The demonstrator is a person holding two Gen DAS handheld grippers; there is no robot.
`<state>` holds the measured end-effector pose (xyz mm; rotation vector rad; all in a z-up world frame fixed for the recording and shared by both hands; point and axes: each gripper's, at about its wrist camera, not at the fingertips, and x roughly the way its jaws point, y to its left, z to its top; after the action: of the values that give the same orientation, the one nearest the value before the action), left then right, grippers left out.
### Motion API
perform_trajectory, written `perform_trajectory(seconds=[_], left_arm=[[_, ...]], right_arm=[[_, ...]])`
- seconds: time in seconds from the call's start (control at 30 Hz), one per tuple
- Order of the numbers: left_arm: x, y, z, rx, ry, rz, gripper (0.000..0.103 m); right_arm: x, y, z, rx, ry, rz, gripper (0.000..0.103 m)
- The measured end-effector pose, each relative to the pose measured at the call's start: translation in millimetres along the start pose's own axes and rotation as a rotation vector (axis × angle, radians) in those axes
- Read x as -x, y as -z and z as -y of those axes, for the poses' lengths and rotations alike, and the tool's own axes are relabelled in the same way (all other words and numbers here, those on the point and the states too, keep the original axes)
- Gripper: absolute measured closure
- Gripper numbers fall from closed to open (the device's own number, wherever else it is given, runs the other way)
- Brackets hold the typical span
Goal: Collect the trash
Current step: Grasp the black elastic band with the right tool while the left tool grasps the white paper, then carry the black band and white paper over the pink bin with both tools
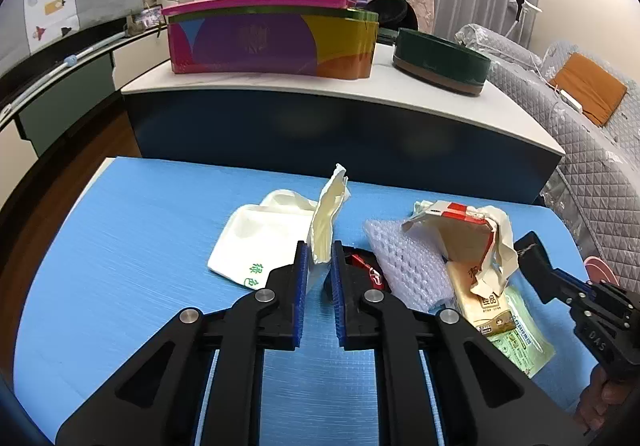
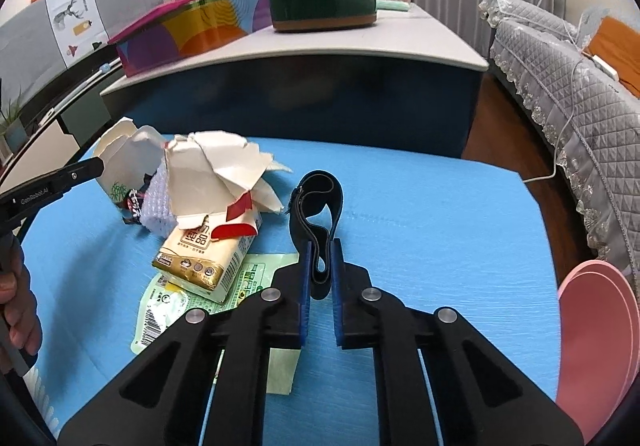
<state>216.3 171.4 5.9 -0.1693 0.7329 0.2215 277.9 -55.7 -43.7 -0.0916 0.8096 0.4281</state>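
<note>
Trash lies on a blue mat (image 1: 120, 254). My left gripper (image 1: 319, 252) is shut on a torn white paper carton (image 1: 326, 213), which stands up between the fingers. Beside it lie a white bag with green print (image 1: 256, 242), bubble wrap (image 1: 404, 258), a torn red and white box (image 1: 460, 230) and a tissue pack (image 1: 484, 302). My right gripper (image 2: 320, 250) is shut on a black strap (image 2: 318, 205) that loops out ahead on the mat. The torn box (image 2: 216, 173), tissue pack (image 2: 204, 254) and a green wrapper (image 2: 172, 306) lie to its left.
A pink bin rim (image 2: 596, 330) sits at the right edge of the mat. Behind the mat stands a dark cabinet (image 1: 340, 125) with a colourful box (image 1: 272, 41) and a green round tin (image 1: 440, 61). A grey quilted sofa (image 2: 568, 93) is to the right.
</note>
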Motion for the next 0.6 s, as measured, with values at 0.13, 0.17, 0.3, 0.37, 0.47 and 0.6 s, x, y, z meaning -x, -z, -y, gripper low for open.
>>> perform_trajectory(seconds=[0.13,0.17,0.3,0.37,0.47,0.6], left_arm=[[6,-1,0,-0.003,-0.009,0.019,0.093],[8,-1,0,-0.003,-0.012,0.026,0.093],[17,-3,0,0.000,-0.024,0.058,0.094],[23,-5,1,0.001,-0.026,0.076,0.094],[32,-6,4,-0.004,-0.026,0.100,0.094],[46,-6,8,-0.010,-0.027,0.131,0.094]], right_arm=[[15,0,3,-0.009,0.000,0.025,0.094],[18,0,3,-0.010,0.000,0.030,0.094],[31,-1,6,-0.017,0.004,0.051,0.094],[38,0,9,-0.022,0.007,0.062,0.094],[51,1,10,-0.024,0.009,0.079,0.094],[67,3,11,-0.021,0.013,0.104,0.094]])
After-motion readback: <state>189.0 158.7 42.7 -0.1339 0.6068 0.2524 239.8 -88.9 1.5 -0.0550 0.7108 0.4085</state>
